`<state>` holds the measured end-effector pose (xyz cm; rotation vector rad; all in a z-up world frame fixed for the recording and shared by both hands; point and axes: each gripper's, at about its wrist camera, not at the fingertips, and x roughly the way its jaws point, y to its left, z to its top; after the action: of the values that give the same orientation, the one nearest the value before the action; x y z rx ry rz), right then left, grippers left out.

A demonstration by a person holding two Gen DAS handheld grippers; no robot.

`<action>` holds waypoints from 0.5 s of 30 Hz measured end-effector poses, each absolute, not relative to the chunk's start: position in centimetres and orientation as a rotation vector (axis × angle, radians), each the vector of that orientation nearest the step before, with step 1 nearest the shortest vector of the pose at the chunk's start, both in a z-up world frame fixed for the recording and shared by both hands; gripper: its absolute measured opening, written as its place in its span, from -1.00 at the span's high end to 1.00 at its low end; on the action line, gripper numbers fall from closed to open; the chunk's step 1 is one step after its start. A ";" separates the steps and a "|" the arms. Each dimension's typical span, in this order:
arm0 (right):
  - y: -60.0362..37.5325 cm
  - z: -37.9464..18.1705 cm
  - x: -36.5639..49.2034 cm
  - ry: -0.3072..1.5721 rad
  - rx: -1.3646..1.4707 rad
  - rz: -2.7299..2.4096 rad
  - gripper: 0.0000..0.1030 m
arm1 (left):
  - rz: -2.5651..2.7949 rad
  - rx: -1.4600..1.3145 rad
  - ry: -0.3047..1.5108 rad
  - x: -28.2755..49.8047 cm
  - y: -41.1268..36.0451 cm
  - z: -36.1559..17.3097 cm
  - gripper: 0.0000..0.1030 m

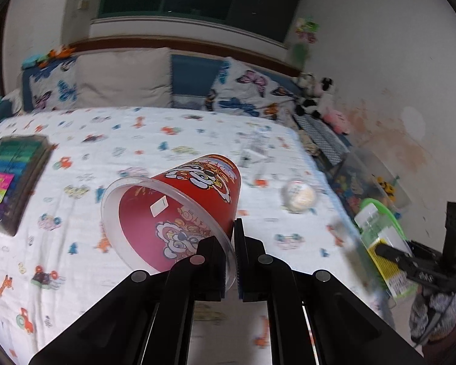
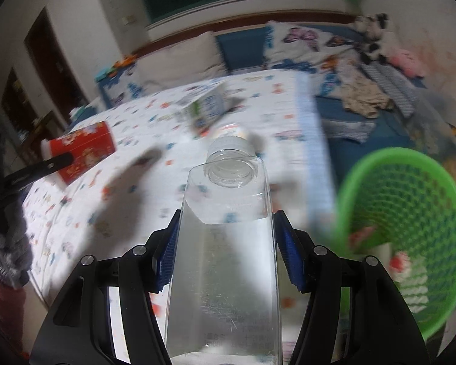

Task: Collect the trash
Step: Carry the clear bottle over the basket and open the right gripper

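Note:
My left gripper (image 1: 231, 261) is shut on the clear rim of a red printed paper cup (image 1: 179, 210), held tilted above the bed; the cup also shows at the left of the right wrist view (image 2: 82, 152). My right gripper (image 2: 225, 243) is shut on a clear plastic bottle (image 2: 225, 258) with a white cap, pointing forward. A green mesh basket (image 2: 410, 228) sits just right of the bottle; in the left wrist view it (image 1: 380, 234) is at the bed's right edge. A white round ball-like piece (image 1: 299, 194) and a clear wrapper (image 1: 255, 149) lie on the bed. A blurred carton (image 2: 206, 109) lies further back.
The bed (image 1: 136, 140) has a white cartoon-print sheet, with pillows (image 1: 124, 79) and plush toys (image 1: 316, 94) at the head. A dark tray of coloured items (image 1: 12, 176) lies at the left. A clear bin of toys (image 1: 371, 179) stands by the right wall.

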<state>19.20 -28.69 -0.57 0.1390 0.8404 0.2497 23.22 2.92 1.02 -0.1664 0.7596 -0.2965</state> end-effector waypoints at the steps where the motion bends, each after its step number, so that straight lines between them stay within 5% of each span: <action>1: -29.5 -0.5 19.2 0.838 0.140 0.231 -0.16 | -0.308 -0.160 0.756 23.1 2.2 1.3 0.90; 15: -42.2 -3.9 19.4 0.878 0.139 -0.037 -0.16 | -0.445 -0.083 0.752 22.7 -7.6 3.2 0.90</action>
<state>19.45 -42.17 -3.86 0.1393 0.8780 -0.0374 22.66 -7.61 3.16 -0.0831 0.7525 -0.4446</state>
